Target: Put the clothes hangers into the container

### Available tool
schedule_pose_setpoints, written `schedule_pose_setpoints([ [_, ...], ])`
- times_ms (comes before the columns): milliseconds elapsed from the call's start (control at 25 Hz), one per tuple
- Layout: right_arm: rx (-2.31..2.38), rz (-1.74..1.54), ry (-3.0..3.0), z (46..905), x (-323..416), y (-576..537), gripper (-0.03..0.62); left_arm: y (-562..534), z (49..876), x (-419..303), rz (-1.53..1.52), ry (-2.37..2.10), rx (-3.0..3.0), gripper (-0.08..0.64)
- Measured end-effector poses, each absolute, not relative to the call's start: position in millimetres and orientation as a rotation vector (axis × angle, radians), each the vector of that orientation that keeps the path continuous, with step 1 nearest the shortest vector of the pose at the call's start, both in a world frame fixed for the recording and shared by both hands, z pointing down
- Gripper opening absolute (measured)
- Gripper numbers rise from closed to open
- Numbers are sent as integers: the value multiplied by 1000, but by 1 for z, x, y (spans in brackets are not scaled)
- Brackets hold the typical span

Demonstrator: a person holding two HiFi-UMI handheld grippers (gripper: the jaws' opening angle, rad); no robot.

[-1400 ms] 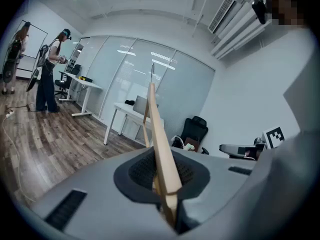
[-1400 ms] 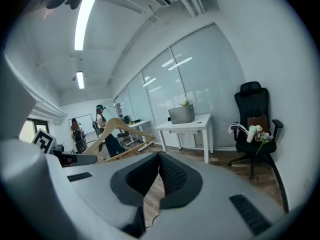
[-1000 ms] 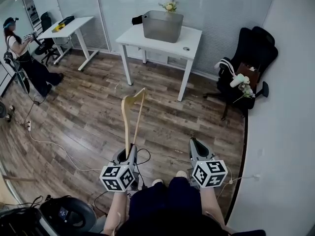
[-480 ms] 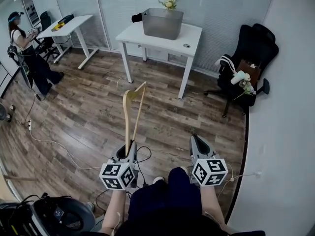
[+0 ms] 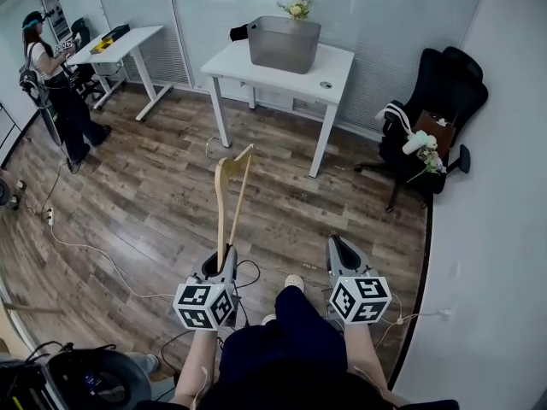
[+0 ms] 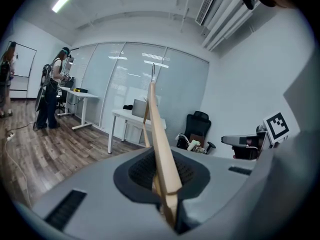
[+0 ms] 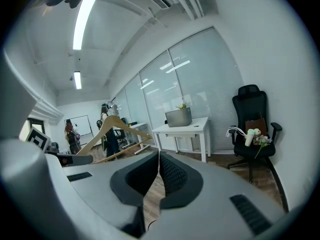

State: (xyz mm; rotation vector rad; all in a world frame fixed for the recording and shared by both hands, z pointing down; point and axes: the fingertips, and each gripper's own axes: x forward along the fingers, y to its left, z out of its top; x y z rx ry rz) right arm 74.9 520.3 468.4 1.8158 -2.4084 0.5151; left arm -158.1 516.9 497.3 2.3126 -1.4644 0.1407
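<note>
- Fingers [image 6: 135, 173] of the left gripper [image 5: 226, 261] pinch the wooden hanger [image 5: 220, 212] by one end, upright, near; right gripper [image 5: 338, 248] fingers pressed together, empty.
- Likely light, stiff, slick: an end hold may pivot; container [image 5: 284, 44] stands far.

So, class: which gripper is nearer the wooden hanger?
Left. The left gripper is shut on the wooden hanger; the right gripper, shut and empty, sits apart beside it.

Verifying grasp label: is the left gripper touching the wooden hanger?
Touching. In the left gripper view, the left gripper has its jaws clamped on the wooden hanger, with no gap visible.
</note>
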Motion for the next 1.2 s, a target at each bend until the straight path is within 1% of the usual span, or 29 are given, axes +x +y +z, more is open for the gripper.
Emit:
schedule_pose_setpoints([
  [320, 1790, 527, -2414, 465, 97, 455, 31, 461, 487, -139, 106, -1507, 2294, 37],
  [1200, 1610, 518, -2465, 483, 123, 309, 31, 340, 503, -107, 51, -1609, 2196, 37],
])
